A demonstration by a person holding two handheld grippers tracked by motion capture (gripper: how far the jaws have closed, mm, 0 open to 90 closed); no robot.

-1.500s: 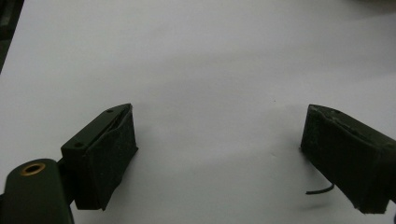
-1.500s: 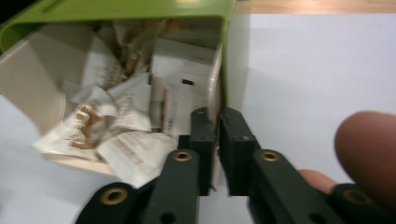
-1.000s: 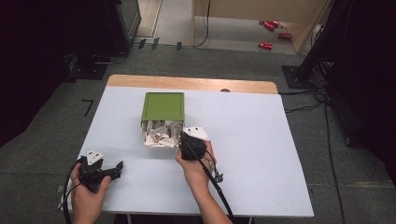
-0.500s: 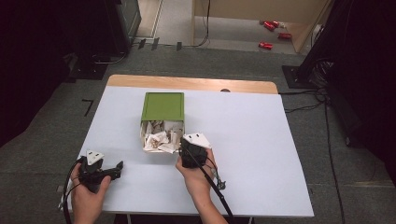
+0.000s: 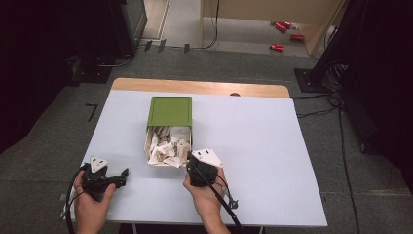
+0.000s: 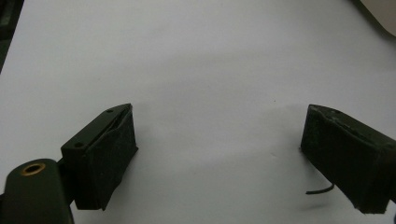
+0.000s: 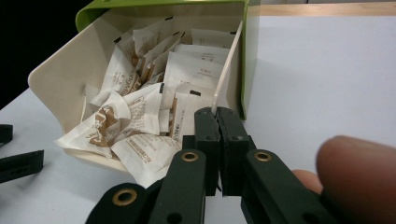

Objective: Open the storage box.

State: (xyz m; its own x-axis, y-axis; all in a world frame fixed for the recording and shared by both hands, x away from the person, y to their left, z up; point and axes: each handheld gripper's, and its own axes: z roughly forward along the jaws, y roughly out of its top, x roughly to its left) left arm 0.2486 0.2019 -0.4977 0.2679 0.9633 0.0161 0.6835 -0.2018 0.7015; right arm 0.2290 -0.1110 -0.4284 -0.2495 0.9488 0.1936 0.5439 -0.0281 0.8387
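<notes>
Since the earlier frames our right hand-held gripper has slid toward us and a little to the right, off the mouth of the box to its near right corner, while the box has stayed where it was and our left hand-held gripper has not shifted. We keep the right one's jaws pressed together; in the right gripper view they are closed on the near edge of the box's thin cream side wall, which is how we seem to be tugging or steadying the box rather than picking a packet. The box lies on its side in the middle of the table, green face up and open end toward us, so the paper packets spill forward within reach; some lie at the lip, touching the table. Our left hand-held gripper rests near the table's front left corner, well apart from the box, jaws wide open over bare white surface with nothing between them; we judge it is waiting to take a packet
</notes>
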